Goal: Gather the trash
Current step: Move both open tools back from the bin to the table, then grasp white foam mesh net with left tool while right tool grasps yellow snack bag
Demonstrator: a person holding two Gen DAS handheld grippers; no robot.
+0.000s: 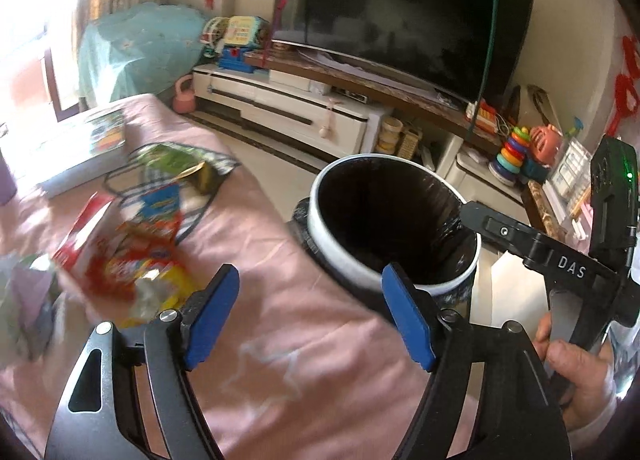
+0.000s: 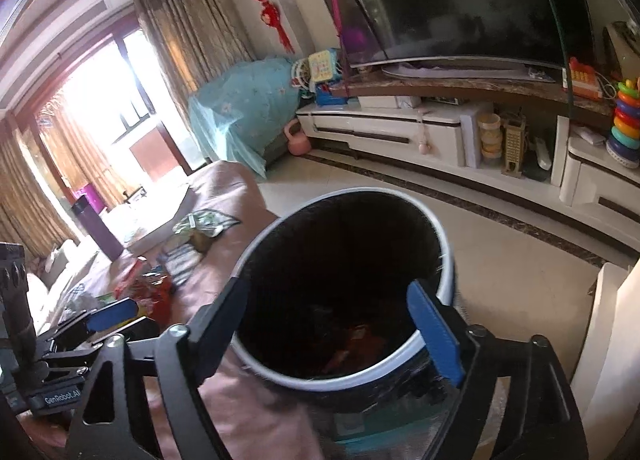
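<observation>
**Grippers at bin, wrappers on cloth**

Left wrist view:
- Left gripper (image 1: 310, 318): released, 2 blue pads (image 1: 214, 316) spread wide, nothing between them. Positioned over the pink cloth (image 1: 256, 260), near the bin (image 1: 394, 219).
- Bin: round, white rim, black liner, mouth facing up. Standing just beside the edge of the cloth, to the right of it.
- Wrappers (image 1: 136, 252): red, yellow and blue packets, blurred, lying on the cloth left of the left gripper. Green packet (image 1: 176, 165) farther back on the cloth.
- Book (image 1: 86, 145): flat on the far end of the cloth.
- Right gripper (image 1: 464, 215): reaching in from the right, tip at the bin rim. Grip state not readable in this view. Hand (image 1: 576, 372) on its handle at lower right.
- TV (image 1: 404, 15) on a stand (image 1: 288, 103) beyond the bin.

Right wrist view:
- Right gripper (image 2: 334, 310): released, jaws wide apart, straddling the bin (image 2: 348, 280) mouth without clamping it. Right pad (image 2: 436, 336) just inside the near rim, left finger outside the rim on the cloth side.
- Bin interior: dark, reddish trash (image 2: 352, 348) visible at the bottom.
- Left gripper (image 2: 120, 316): low at the left over the cloth (image 2: 224, 264), beside the wrappers (image 2: 152, 292).
- Purple cup (image 2: 100, 227): upright on the far part of the cloth.
</observation>
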